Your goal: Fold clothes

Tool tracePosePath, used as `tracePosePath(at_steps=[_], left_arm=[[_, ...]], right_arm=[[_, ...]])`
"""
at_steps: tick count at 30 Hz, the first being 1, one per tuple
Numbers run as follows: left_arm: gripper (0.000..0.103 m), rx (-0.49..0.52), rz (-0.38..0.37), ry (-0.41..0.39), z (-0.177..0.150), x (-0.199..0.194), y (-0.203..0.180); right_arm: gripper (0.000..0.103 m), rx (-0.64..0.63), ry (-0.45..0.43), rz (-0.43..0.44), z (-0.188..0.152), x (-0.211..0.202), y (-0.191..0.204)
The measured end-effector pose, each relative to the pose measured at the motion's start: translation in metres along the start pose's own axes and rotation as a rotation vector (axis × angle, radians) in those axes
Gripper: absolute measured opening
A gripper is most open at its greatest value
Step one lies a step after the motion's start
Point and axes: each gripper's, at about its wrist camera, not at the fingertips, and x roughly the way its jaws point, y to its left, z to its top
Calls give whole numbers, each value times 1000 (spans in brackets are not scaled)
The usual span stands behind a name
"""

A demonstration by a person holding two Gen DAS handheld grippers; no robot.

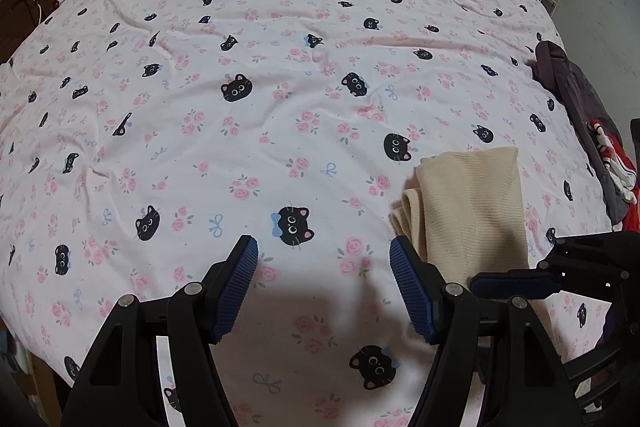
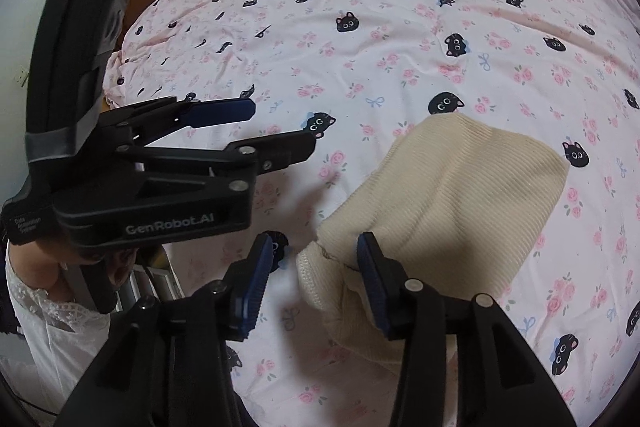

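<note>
Just ribbed cream garment (image 2: 448,187), folded square

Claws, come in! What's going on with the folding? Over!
Left claw open, empty. Right claw open beside folded cream knit, not gripping. Dark clothes pile waits at bed edge. Nothing blocking.

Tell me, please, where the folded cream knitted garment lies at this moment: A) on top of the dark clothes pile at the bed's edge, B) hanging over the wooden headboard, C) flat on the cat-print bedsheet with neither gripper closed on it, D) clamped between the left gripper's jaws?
C: the cream knitted garment rests on the cat-print bedsheet, and the right gripper has open jaws at its near edge.
</note>
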Motion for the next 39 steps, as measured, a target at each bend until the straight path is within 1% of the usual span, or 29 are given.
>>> tracePosePath(at_steps=[4,9,11,14,17,21,25,30,33,35,37,39], left_arm=[[64,12,-5,-3,1,-1,-4],[64,16,-58,-12,2,-3,-9],[64,23,-71,-19,3,-4,-13],[64,59,-74,-37,4,-8,-21],[64,102,-86,-50,3,-13,-32],[64,162,-115,-64,2,-17,-48],[64,216,-151,-53,-1,-16,-62],[64,265,-164,-19,-6,-9,-74],[64,293,-167,-7,-11,-12,-75],[64,323,-160,-6,-16,-15,-75],[64,354,-151,-7,-21,-19,-75],[64,364,-136,-16,-23,-20,-75]], right_arm=[[46,-40,-14,13,-5,-5,8],[46,-92,-11,42,-14,-9,17],[46,-94,-13,52,-18,-12,16],[46,-90,-18,45,-25,-18,10],[46,-90,-25,-14,-31,-27,0],[46,-65,-56,-86,-32,-43,-22],[46,-42,-95,-168,-26,-55,-47],[46,-15,-131,-188,-10,-57,-72],[46,-32,-155,-206,4,-55,-76],[46,-50,-168,-184,13,-55,-73],[46,-72,-166,-165,23,-51,-69],[46,-108,-153,-176,32,-44,-62]])
